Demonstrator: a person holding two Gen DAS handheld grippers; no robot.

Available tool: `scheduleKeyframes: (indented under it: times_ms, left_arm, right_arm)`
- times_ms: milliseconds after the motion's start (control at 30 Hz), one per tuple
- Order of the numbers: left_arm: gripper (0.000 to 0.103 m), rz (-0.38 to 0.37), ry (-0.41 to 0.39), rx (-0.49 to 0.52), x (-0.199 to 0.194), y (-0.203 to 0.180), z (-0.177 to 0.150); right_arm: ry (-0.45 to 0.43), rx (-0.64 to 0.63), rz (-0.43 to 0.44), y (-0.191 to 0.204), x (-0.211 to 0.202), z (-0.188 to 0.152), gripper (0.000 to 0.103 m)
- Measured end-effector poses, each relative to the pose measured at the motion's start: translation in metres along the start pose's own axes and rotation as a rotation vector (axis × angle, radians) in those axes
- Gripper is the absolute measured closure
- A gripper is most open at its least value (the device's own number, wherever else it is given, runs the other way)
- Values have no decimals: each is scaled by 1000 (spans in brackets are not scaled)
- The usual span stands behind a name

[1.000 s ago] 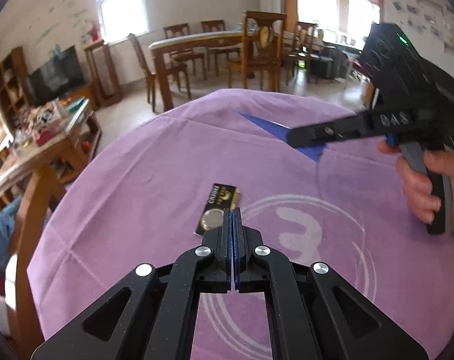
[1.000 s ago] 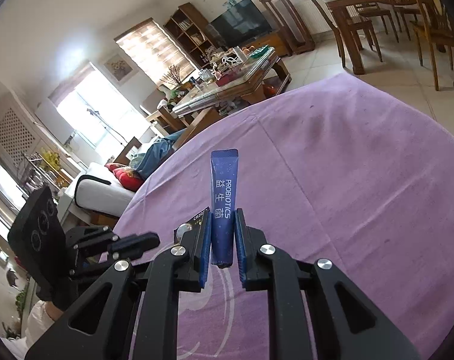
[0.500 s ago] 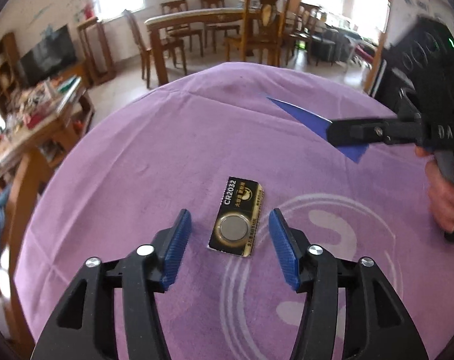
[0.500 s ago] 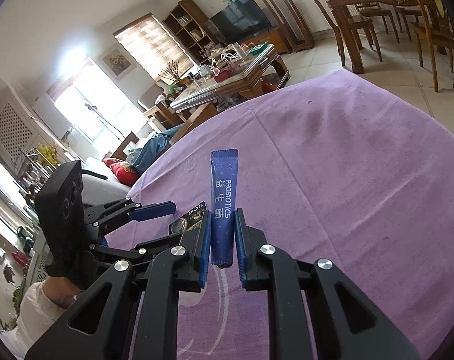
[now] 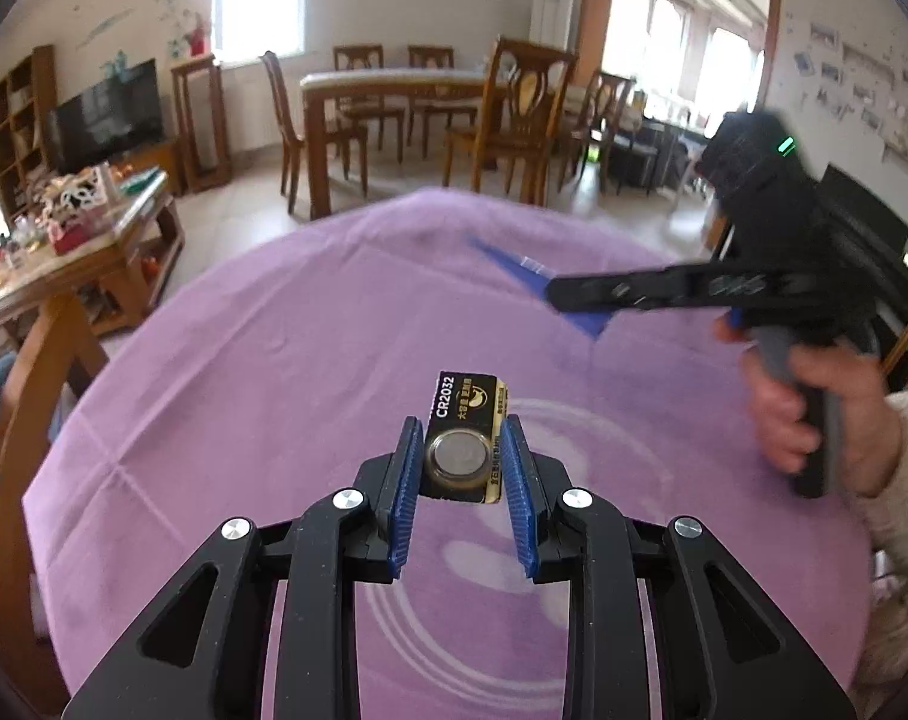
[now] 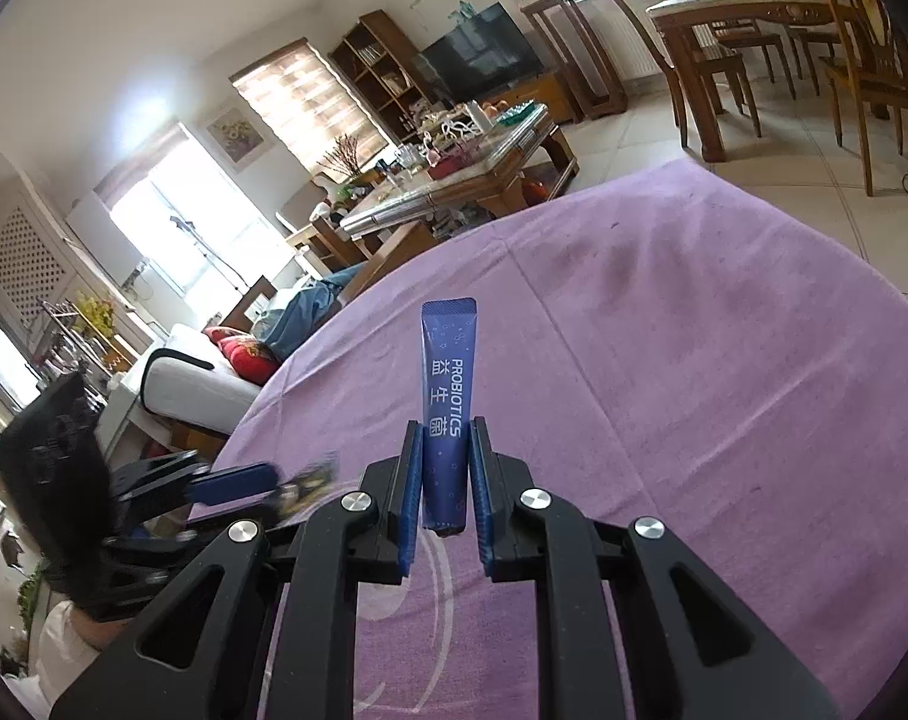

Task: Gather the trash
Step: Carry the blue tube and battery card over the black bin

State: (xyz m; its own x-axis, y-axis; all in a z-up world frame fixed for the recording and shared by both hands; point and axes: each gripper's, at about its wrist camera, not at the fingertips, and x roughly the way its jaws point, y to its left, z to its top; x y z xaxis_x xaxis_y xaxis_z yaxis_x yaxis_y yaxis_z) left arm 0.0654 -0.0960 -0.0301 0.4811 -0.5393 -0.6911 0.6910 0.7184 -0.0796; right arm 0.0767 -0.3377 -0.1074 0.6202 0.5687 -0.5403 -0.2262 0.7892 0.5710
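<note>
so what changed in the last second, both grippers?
The left gripper went from shut above the CR2032 battery card, to open around it, to shut on it; the card now looks lifted off the purple tablecloth. The right gripper stayed clamped on the blue probiotics sachet.

A matt purple cloth table cover, faintly creased, carries pale printed rings. The black-and-gold battery card looks glossy, its coin cell dull metal. The blue probiotics sachet has a smooth satin film. Both black plastic grippers show ribbed blue pads and shiny metal screws.
</note>
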Motion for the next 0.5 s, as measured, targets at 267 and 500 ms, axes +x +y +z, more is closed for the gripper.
scheduleKeyframes:
  times_ms: [267, 500]
  left_arm:
    - [76, -28, -74, 15, -36, -53, 13]
    - [76, -106, -104, 123, -26, -141, 46]
  right_arm:
    - [-63, 59, 75, -9, -34, -3, 87]
    - [-141, 10, 8, -24, -129, -11, 87]
